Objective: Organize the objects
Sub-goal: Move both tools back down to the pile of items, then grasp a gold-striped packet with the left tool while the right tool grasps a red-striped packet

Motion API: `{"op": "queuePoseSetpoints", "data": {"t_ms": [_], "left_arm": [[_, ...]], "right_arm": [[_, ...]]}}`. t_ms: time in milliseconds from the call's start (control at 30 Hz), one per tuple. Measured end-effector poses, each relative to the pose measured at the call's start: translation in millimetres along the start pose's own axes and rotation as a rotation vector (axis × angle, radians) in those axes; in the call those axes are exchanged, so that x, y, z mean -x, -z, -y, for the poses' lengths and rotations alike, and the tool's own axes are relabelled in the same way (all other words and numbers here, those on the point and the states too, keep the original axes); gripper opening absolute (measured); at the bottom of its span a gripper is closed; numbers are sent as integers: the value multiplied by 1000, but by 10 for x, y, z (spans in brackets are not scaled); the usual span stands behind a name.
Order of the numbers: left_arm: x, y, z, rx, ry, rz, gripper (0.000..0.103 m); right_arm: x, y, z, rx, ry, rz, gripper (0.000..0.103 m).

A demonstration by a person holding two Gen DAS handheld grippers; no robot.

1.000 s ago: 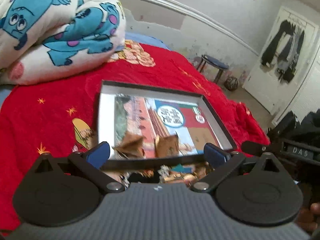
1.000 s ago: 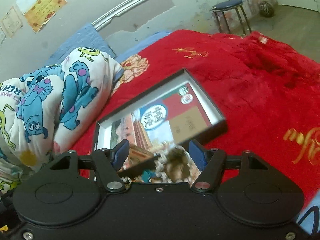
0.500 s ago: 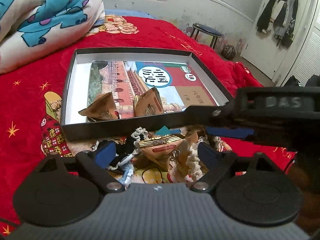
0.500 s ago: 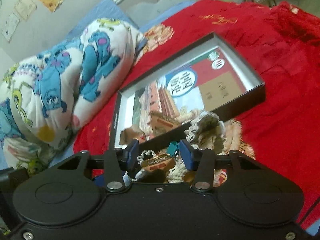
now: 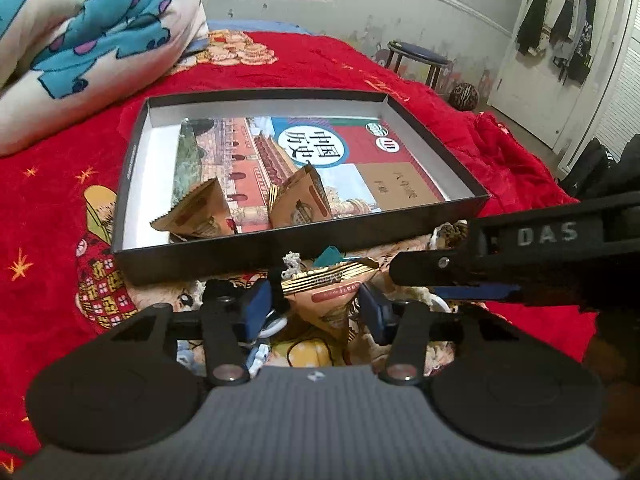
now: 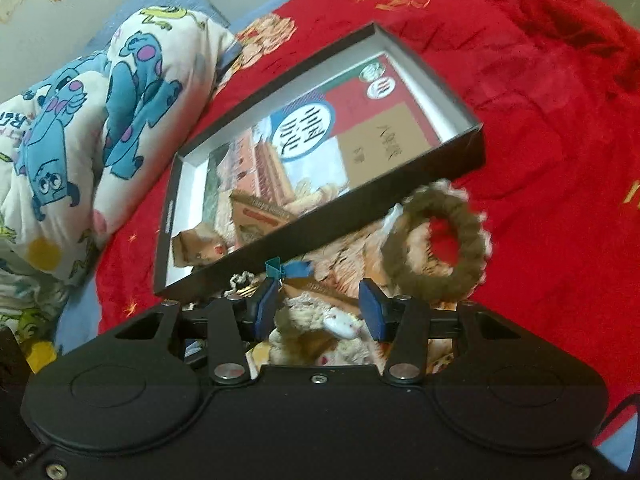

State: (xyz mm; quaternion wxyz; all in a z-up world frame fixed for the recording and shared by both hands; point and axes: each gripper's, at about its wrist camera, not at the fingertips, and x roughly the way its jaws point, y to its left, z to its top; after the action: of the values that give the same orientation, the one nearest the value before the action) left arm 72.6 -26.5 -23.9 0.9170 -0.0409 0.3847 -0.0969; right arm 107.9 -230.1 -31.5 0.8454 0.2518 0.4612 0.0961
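A shallow black box [image 5: 132,184] [image 6: 448,160] lies on the red bedspread with a picture book [image 5: 320,160] and two brown snack packets [image 5: 196,216] inside. A pile of small items lies in front of it. My left gripper [image 5: 316,308] is open around a brown triangular snack packet [image 5: 332,300] in the pile. My right gripper [image 6: 316,308] is open around a cream fuzzy scrunchie [image 6: 312,324]; it also shows in the left wrist view [image 5: 472,292]. A brown scrunchie [image 6: 436,240] lies to the right.
A folded cartoon-print quilt [image 5: 88,40] [image 6: 80,120] lies left of the box. A small teal clip [image 6: 288,270] sits by the box wall. A stool [image 5: 416,52] and a door with hanging clothes [image 5: 560,28] stand beyond the bed.
Both grippers have come down toward the pile in front of the box. Both have narrowed their jaws, the left around the snack packet and the right around the cream scrunchie.
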Motion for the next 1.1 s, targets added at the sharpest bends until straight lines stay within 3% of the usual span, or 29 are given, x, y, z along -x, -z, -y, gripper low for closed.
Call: {"op": "queuePoseSetpoints", "data": {"t_ms": [133,333,400,500,1100], "left_arm": [[85,11,39,-14,37,10,61],[-117,-8,82,-45,5,-20,61],[-165,-14,71,-39,11,-32,43],[-184,-18,45,-30,7,-48,37],[25,-17,44,-14,-20,-28,33]], "right_arm": [[-37,9,23,-5,9,-18,44],[-121,7,50,-22,17,-46,44],[-174,8,56,-28,20,-61,44],[-273,14,132,-81,11,-98,43],[-46,6,248,-148,-37,-21,39]]}}
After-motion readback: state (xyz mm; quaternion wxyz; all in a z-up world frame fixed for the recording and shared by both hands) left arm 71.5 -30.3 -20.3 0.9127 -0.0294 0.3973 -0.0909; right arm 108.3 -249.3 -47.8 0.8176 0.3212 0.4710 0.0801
